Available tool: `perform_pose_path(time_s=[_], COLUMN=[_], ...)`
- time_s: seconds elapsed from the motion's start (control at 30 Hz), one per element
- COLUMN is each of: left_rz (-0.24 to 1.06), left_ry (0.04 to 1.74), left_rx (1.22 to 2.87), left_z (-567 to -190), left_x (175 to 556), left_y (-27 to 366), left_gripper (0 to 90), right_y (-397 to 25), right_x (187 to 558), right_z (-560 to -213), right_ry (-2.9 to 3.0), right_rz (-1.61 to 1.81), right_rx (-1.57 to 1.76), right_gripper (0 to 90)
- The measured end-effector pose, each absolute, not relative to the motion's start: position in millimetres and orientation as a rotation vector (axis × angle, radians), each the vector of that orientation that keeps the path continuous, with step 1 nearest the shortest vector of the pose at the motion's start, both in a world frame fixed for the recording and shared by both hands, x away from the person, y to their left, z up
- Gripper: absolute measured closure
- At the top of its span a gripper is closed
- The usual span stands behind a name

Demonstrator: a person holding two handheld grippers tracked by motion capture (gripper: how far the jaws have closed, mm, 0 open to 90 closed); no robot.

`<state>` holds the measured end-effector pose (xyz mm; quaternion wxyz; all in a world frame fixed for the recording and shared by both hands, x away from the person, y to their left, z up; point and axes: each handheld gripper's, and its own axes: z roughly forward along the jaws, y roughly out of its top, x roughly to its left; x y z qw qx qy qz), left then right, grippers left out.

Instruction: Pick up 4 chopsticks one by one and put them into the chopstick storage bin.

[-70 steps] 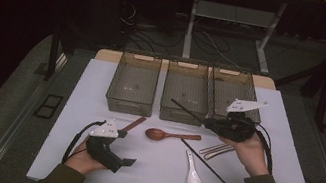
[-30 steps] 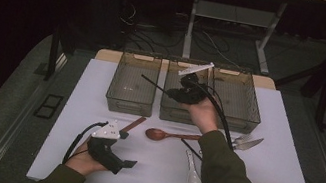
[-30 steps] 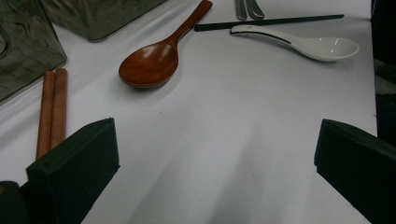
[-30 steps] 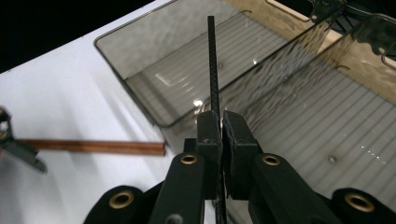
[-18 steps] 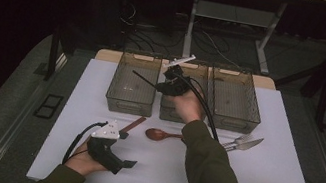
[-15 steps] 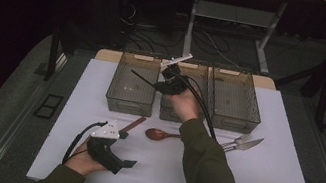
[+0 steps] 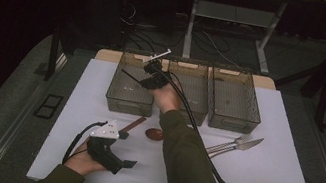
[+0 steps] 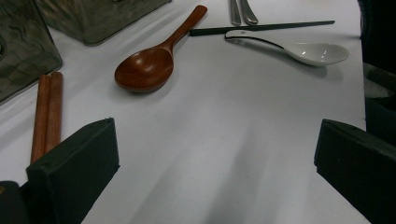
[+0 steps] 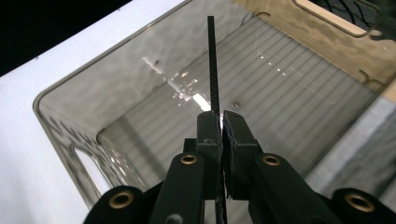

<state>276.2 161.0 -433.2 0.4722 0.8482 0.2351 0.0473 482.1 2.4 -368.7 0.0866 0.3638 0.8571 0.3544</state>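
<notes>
I've got the right gripper (image 9: 219, 122) fingers clenched on a black chopstick (image 9: 213, 60) over the left bin (image 7: 133, 82); left gripper (image 8: 215, 154) released. Spoons, fork, knife not binned yet.

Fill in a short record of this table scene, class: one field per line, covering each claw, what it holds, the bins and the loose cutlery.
right claw: shut on black chopstick, held over the left bin
left claw: open, low over the white table, holding nothing
bins: three clear bins in a row at the far side of the table
wooden spoon: lying on the table
wooden chopsticks: pair lying side by side
white spoon: lying beside a second black chopstick
fork and knife: near the right bin
</notes>
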Motion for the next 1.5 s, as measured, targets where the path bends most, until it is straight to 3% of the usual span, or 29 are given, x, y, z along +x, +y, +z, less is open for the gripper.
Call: perform_pose_path(time_s=[0.27,0.33,0.73,0.93,1.0,1.5], left_rz=[0.105,0.105,0.108,0.114,0.114,0.106], left_ry=[0.579,0.578,0.573,0.575,0.575,0.589], left_rx=[2.071,2.072,2.072,2.070,2.067,2.072], left_z=[-433,-433,-433,-433,-433,-434], left_x=[275,275,275,276,276,276], left_y=[161,161,161,162,162,159], left_gripper=[0.0,0.0,0.0,0.0,0.0,0.0], right_y=[12,10,-9,-27,-39,-101], right_x=[485,486,479,470,463,425], right_z=[-378,-377,-359,-354,-354,-350], right_ry=[2.545,2.514,2.515,2.508,2.502,2.475], right_rz=[1.050,1.080,1.147,1.201,1.229,1.271], right_rx=[1.118,1.134,1.085,1.072,1.053,1.006], right_gripper=[85.1,69.4,48.3,43.7,38.5,28.6])
